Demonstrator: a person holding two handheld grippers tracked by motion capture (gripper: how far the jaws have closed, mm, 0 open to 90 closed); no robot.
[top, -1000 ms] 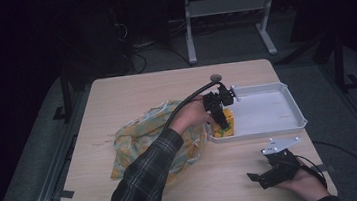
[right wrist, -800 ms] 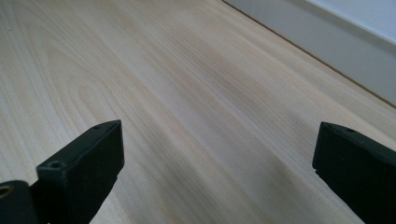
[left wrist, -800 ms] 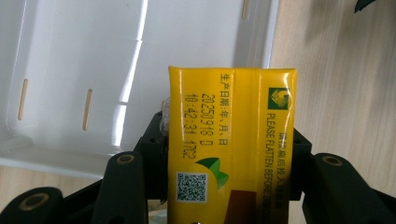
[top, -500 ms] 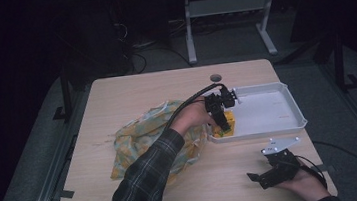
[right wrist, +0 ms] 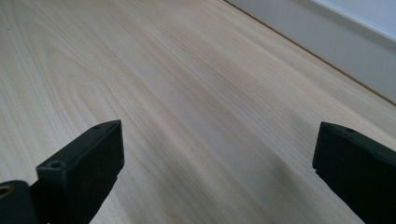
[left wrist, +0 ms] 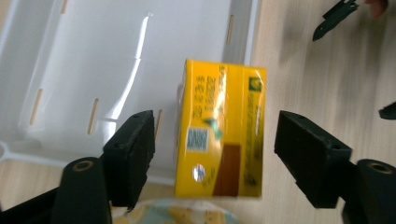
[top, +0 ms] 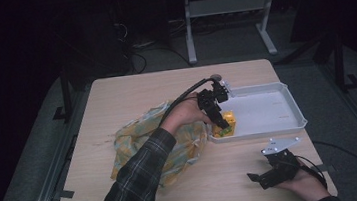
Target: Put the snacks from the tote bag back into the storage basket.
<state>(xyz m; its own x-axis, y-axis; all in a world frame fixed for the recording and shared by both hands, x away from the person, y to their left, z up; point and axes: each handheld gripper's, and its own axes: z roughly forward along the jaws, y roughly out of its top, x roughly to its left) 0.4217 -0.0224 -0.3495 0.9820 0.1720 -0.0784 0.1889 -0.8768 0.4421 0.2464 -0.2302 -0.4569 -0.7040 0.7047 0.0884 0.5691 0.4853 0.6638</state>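
Tongs of your left hand [left wrist: 212, 154] stand apart around the yellow carton [left wrist: 219, 128], which lies over the white tray's [top: 267, 106] near left corner; right tongs [top: 269, 171] rest apart at the bench's [top: 130, 95] near edge, idle.

Carton [left wrist: 219, 130] in tray [left wrist: 93, 56], cloth [top: 171, 141] beside

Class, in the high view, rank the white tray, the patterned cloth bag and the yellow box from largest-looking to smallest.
1. White tray and patterned cloth bag: alike in size, and an arm covers part of the bag, so unranked.
2. Yellow box: clearly smallest.
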